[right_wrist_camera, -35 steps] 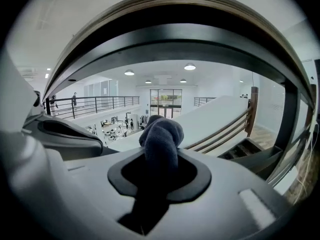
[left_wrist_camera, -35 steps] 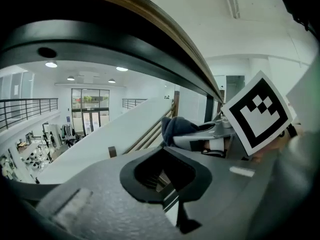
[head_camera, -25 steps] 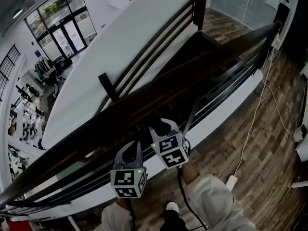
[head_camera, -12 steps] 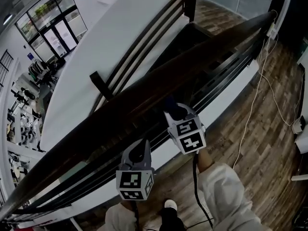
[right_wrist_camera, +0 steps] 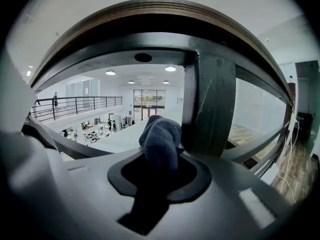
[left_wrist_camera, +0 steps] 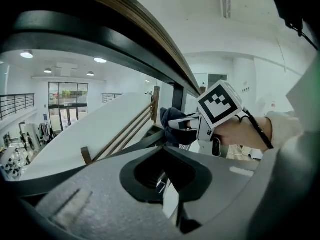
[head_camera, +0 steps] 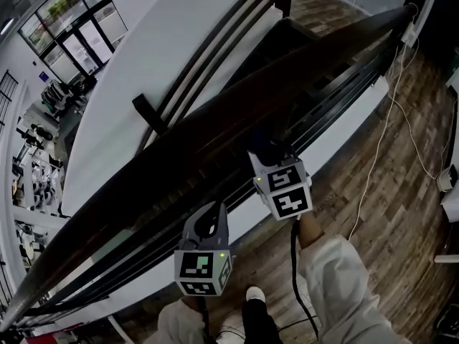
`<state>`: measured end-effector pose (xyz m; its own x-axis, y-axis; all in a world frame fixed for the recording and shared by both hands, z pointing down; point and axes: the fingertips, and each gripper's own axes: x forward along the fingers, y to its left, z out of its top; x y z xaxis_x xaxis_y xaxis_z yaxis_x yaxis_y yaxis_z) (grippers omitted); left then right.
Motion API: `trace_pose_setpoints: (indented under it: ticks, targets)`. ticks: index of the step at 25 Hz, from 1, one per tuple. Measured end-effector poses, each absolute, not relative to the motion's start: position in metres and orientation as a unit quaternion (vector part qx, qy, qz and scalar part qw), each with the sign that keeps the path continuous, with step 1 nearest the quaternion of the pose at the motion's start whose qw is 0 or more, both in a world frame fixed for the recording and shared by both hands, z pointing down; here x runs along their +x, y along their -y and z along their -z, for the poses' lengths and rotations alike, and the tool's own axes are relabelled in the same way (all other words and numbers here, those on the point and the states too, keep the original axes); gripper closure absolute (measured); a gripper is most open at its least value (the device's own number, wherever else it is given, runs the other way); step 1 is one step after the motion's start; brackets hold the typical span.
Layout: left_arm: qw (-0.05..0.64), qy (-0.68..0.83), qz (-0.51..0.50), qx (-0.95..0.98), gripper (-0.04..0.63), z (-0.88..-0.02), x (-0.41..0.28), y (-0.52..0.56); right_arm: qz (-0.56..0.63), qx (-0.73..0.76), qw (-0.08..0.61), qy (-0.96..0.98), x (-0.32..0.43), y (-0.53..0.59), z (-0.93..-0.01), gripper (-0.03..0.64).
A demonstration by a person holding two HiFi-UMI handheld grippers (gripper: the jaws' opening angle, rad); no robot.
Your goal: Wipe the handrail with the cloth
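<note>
Working the rail well at that point meant keeping the cloth bunched firmly in your right gripper. Its jaws were clamped on the cloth's lower end. You needed to lean the free wad against the wood and not let the gripper's hard tips scrape it. The wad stood just left of a dark upright post, beneath the handrail. I judged that you had to steer it round that post, then carry on along the rail in one even pass. Whether the cloth was actually touching the rail I could not tell. Your left gripper hung lower and nearer you, apart from the rail, its jaws together with nothing between them. It had no part in the stroke.

The handrail was a long, dark brown wooden cap with a slight sheen and a paler layered edge. It sat on a dark metal band and ran slantwise away to your far right in the head view. The cloth was dark blue and thick, rolled into a blunt knob.
</note>
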<state>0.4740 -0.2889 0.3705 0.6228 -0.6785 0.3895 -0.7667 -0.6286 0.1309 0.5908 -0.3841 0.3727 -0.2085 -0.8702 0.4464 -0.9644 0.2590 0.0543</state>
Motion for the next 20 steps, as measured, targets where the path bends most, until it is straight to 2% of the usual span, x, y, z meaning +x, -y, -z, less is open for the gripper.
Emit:
trace_pose_setpoints:
  ticks: [4, 11, 16, 20]
  targets:
    - [0.141, 0.403, -0.147, 0.892, 0.592, -0.369, 0.474, 0.283, -0.100, 0.604, 0.190, 0.768, 0.592, 0.378, -0.364, 0.528]
    - [0.147, 0.413, -0.140, 0.888, 0.592, -0.380, 0.434, 0.261, -0.074, 0.608, 0.183, 0.769, 0.556, 0.329, -0.360, 0.528]
    - [0.153, 0.431, -0.137, 0.879, 0.592, -0.392, 0.374, 0.229, -0.077, 0.595, 0.200, 0.775, 0.496, 0.284, -0.376, 0.528]
    - [0.149, 0.467, -0.126, 0.862, 0.592, -0.394, 0.284, 0.200, -0.083, 0.578, 0.217, 0.782, 0.412, 0.247, -0.390, 0.528]
